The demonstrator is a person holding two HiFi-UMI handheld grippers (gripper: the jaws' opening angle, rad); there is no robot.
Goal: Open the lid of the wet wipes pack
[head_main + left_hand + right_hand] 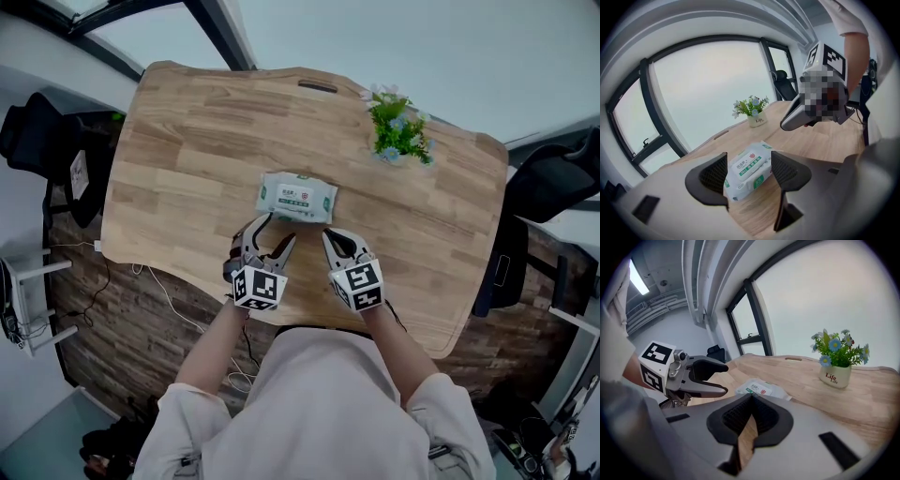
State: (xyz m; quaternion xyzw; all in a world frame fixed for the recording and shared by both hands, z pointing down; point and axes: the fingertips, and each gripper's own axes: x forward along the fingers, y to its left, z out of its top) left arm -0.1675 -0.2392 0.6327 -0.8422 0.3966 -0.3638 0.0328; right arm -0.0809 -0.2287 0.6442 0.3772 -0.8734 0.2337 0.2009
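The wet wipes pack (296,197) lies flat near the middle of the wooden table (187,150), white and green, with its lid down. My left gripper (275,232) hovers just in front of the pack's near left side, open and empty. In the left gripper view the pack (754,161) shows beyond the gap between the jaws of that gripper (749,169). My right gripper (330,236) hangs beside it at the pack's near right, shut with nothing in it. In the right gripper view the closed jaws (750,398) partly hide the pack (761,389), and the left gripper (725,378) shows at the left.
A small potted plant with blue flowers (398,131) stands at the table's far right. Black office chairs stand off the left edge (37,141) and the right edge (553,183). Cables lie on the floor near the table's left front.
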